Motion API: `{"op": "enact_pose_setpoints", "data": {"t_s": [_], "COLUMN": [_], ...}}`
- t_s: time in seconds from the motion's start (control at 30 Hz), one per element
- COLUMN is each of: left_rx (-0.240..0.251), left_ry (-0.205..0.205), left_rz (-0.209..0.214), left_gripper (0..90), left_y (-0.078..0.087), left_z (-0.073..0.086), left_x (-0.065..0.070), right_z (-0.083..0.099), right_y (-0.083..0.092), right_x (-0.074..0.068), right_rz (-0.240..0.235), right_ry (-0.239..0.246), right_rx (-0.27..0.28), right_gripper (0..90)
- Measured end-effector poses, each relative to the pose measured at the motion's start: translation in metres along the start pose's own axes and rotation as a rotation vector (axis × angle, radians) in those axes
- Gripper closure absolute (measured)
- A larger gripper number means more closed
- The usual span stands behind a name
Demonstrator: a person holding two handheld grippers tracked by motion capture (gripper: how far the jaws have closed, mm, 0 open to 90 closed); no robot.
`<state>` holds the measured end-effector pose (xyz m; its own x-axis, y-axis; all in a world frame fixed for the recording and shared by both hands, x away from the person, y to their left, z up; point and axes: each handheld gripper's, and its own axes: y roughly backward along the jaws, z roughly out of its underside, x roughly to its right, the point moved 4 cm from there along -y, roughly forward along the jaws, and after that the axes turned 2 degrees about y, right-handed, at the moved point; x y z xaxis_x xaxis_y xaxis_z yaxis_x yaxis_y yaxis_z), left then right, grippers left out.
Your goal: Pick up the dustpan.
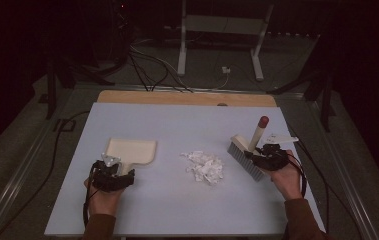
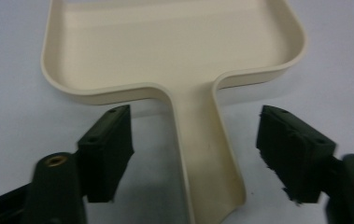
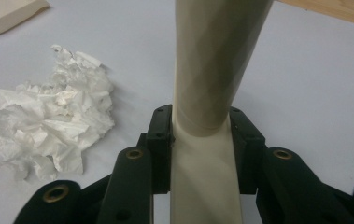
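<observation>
**Dustpan handle between my left jaws, brush gripped in my right**

I have my left gripper [image 2: 195, 154] down at the near-left part of the worktop [image 1: 177, 210], lined up on the cream dustpan [image 1: 131, 151]. In the left gripper view the dustpan's flat handle [image 2: 207, 158] runs between the two jaws with bare worktop showing on either side of it, so the pads are apart from it and nothing is clamped. The gap is wider on the side of the jaw at the view's left than on the other. The pan's raised rim curves round just ahead of the jaw tips, close to them.

My right gripper [image 1: 268, 156] is closed on the brush [image 1: 247, 150], its jaws pressed to both sides of the cream handle low down, as the right gripper view shows. From the high view the handle leans up and away to its red tip [image 1: 263, 121], and the bristle strip sits on the worktop near the right edge. A small white scrap [image 1: 281, 138] lies just beyond that hand.

The heap of crumpled white paper [image 1: 204, 166] sits between the dustpan and the brush, well apart from the pan and nearer the bristles. Open blue surface lies between pan and paper, and a broad bare band runs along the near edge in front of both hands. The far half of the worktop is bare up to the wooden strip [image 1: 187, 97] along its back edge.
</observation>
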<state>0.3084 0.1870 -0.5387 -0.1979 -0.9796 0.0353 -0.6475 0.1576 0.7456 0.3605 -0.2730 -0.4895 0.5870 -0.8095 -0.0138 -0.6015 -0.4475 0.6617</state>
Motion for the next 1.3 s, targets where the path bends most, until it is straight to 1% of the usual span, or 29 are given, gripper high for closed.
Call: {"op": "enact_pose_setpoints", "data": {"t_s": [0.07,0.13,0.23,0.3,0.33,0.4,0.47,0.57,0.77,0.87,0.9,1.0,1.1,1.2,1.3], "left_rx": [-0.015,-0.020,-0.037,-0.048,-0.055,-0.053,-0.051,-0.051,-0.060,-0.060,-0.059,-0.056,-0.053,-0.050,-0.040], "left_ry": [-0.006,-0.006,0.001,-0.004,-0.009,-0.014,-0.012,-0.005,-0.001,0.001,0.004,-0.007,0.000,-0.002,0.007], "left_rz": [-0.006,0.006,0.010,0.009,0.000,-0.011,-0.017,-0.023,-0.025,-0.016,-0.013,-0.010,0.000,0.009,0.013], "left_gripper": [35.1,41.3,50.5,55.2,57.1,58.1,59.6,64.9,65.8,66.1,66.2,66.3,66.4,66.4,66.5], "left_y": [-0.0016,-0.0032,-0.0052,-0.0069,-0.0078,-0.0081,-0.0083,-0.0082,-0.0082,-0.0079,-0.0078,-0.0078,-0.0073,-0.0065,-0.0057], "left_z": [0.0005,0.0007,0.0012,0.0020,0.0025,0.0026,0.0027,0.0029,0.0019,0.0017,0.0016,0.0016,0.0013,0.0011,0.0007], "left_x": [0.0005,0.0013,0.0022,0.0038,0.0046,0.0056,0.0050,0.0037,0.0034,0.0024,0.0021,0.0014,0.0002,-0.0005,-0.0014], "right_z": [0.0003,0.0007,0.0011,0.0013,0.0013,0.0014,0.0014,0.0015,0.0018,0.0019,0.0019,0.0017,0.0014,0.0016,0.0018], "right_y": [0.0002,0.0004,0.0006,0.0007,0.0007,0.0007,0.0007,0.0007,0.0007,0.0007,0.0006,0.0002,-0.0003,-0.0001,0.0002], "right_x": [0.0004,0.0008,0.0013,0.0013,0.0013,0.0012,0.0010,0.0005,0.0005,0.0007,0.0006,-0.0001,-0.0010,-0.0005,-0.0002], "right_rz": [0.000,0.000,-0.001,-0.001,-0.001,-0.001,-0.001,-0.002,-0.005,-0.006,-0.007,-0.013,-0.015,-0.014,-0.015], "right_ry": [0.000,-0.002,-0.006,-0.006,-0.006,-0.005,-0.003,-0.002,-0.002,-0.003,-0.004,-0.004,-0.002,-0.003,-0.007], "right_rx": [0.001,0.002,0.002,0.003,0.003,0.003,0.004,0.004,0.004,0.004,0.004,0.004,0.004,0.004,0.004], "right_gripper": [67.0,67.0,66.9,67.0,67.0,66.9,66.9,67.0,67.0,66.9,66.9,66.9,66.9,66.9,66.9]}}
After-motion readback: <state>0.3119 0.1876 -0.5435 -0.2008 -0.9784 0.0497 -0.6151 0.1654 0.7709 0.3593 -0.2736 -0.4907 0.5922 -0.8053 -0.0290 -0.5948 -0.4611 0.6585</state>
